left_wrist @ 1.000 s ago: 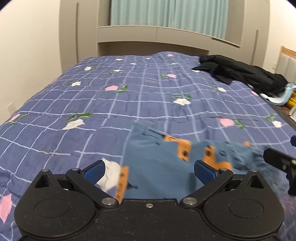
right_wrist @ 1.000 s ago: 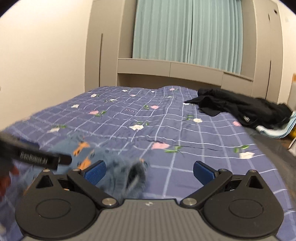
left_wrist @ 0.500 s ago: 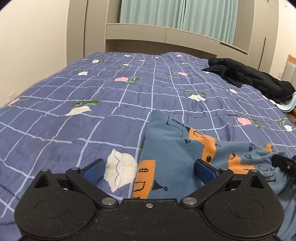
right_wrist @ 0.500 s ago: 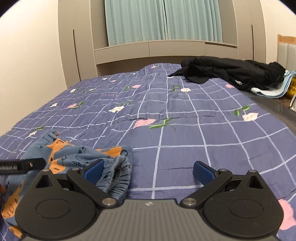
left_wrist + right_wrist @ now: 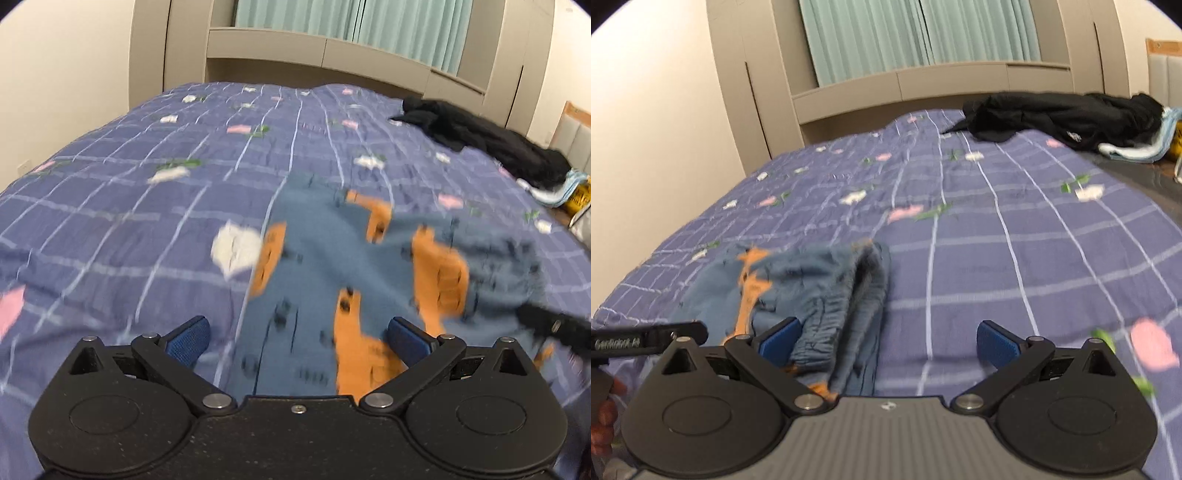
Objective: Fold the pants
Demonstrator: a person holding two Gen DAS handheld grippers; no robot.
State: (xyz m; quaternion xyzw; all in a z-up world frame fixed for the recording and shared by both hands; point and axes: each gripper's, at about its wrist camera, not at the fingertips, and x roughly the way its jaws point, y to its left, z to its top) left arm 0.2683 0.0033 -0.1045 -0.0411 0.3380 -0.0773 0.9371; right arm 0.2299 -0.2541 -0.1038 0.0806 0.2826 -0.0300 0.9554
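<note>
Lying blurred, seemingly ungripped, pants (image 5: 332, 280) between spread fingers (image 5: 188, 338).

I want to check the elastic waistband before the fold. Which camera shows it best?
The right wrist view: the gathered waistband of the pants lies just ahead of the open right gripper. The left wrist view shows only blurred printed fabric, no waistband.

Motion blur smears the pants (image 5: 325, 266); their print is perhaps vehicles.
</note>
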